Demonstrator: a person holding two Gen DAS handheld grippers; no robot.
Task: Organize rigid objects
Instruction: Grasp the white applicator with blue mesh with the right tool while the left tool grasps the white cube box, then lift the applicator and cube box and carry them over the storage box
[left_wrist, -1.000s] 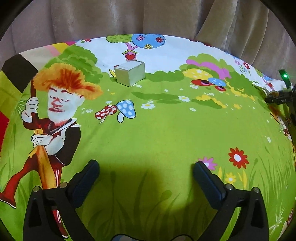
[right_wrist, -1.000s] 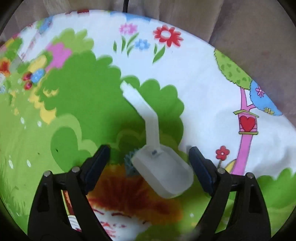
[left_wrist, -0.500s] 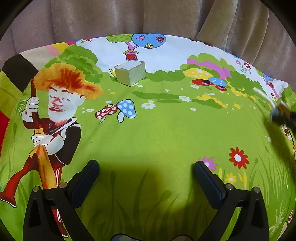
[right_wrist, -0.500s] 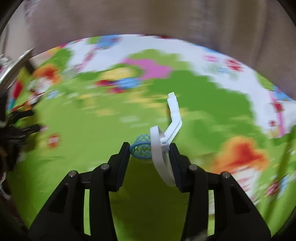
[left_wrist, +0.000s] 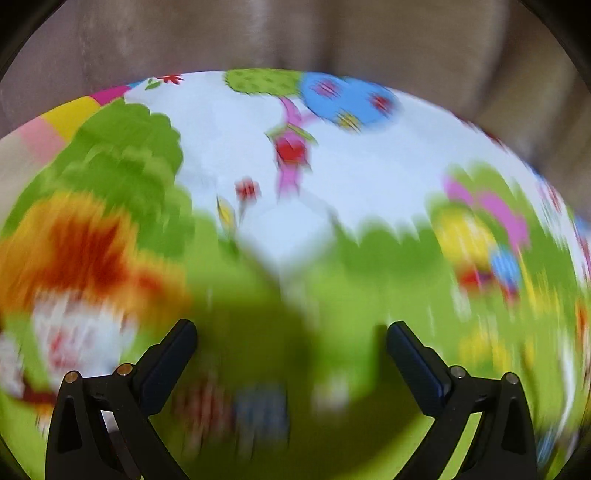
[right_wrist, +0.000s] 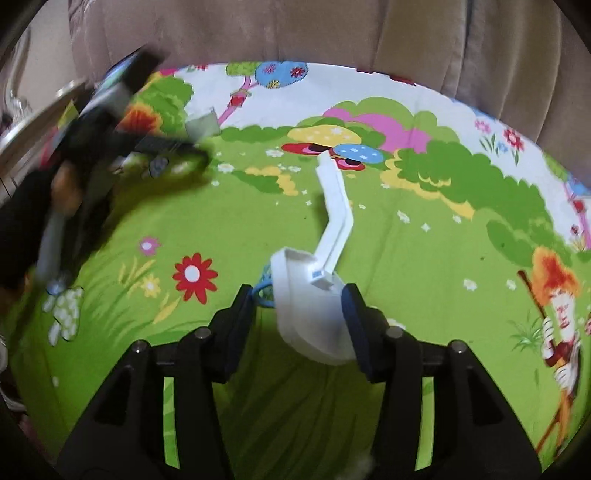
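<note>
My right gripper (right_wrist: 297, 306) has a white plastic scoop (right_wrist: 314, 310) between its pads, handle pointing away. A small blue mesh ring (right_wrist: 263, 291) is wedged between the scoop and the left pad. The jaws are opening slightly while both pads still touch this pair. A pale grey cube (left_wrist: 291, 240), badly blurred, lies ahead of my left gripper (left_wrist: 291, 343), which is open and empty. In the right wrist view the cube (right_wrist: 201, 123) sits far left, with the blurred left gripper (right_wrist: 173, 151) just short of it.
A cartoon-print cloth (right_wrist: 258, 221) in green and white covers the whole surface. Beige curtains (right_wrist: 332, 33) hang close behind its far edge. A person's dark sleeve (right_wrist: 22, 221) and hand come in from the left of the right wrist view.
The right gripper closed on the scoop and blue ring, then carried them across the cloth; the scoop has since turned in the jaws. The left gripper moved forward, so the cube looks much nearer.
</note>
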